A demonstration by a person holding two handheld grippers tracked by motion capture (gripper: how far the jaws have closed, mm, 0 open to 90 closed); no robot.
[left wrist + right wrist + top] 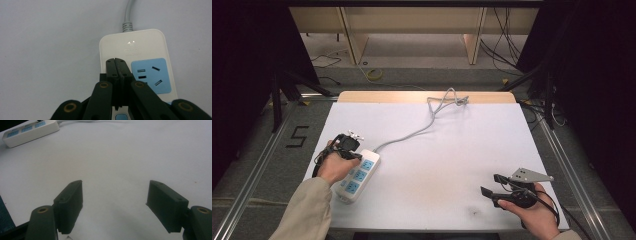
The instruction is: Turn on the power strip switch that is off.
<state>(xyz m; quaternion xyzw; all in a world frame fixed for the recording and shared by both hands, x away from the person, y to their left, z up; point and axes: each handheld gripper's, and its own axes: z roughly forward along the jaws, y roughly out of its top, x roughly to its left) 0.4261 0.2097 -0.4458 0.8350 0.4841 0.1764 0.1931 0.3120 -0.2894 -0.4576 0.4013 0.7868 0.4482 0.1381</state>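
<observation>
A white power strip [358, 175] with blue sockets lay near the left edge of the white counter [447, 160]. The left gripper [346, 143] hovered right over its far end, jaws pressed fully together and gripping nothing. The strip's grey cord [412, 132] ran toward the counter's far edge and ended in a loose coil. The right gripper [492, 186] sat well apart at the near right, jaws spread wide and empty. Beyond lay a grey floor [412, 75] with loose cables.
</observation>
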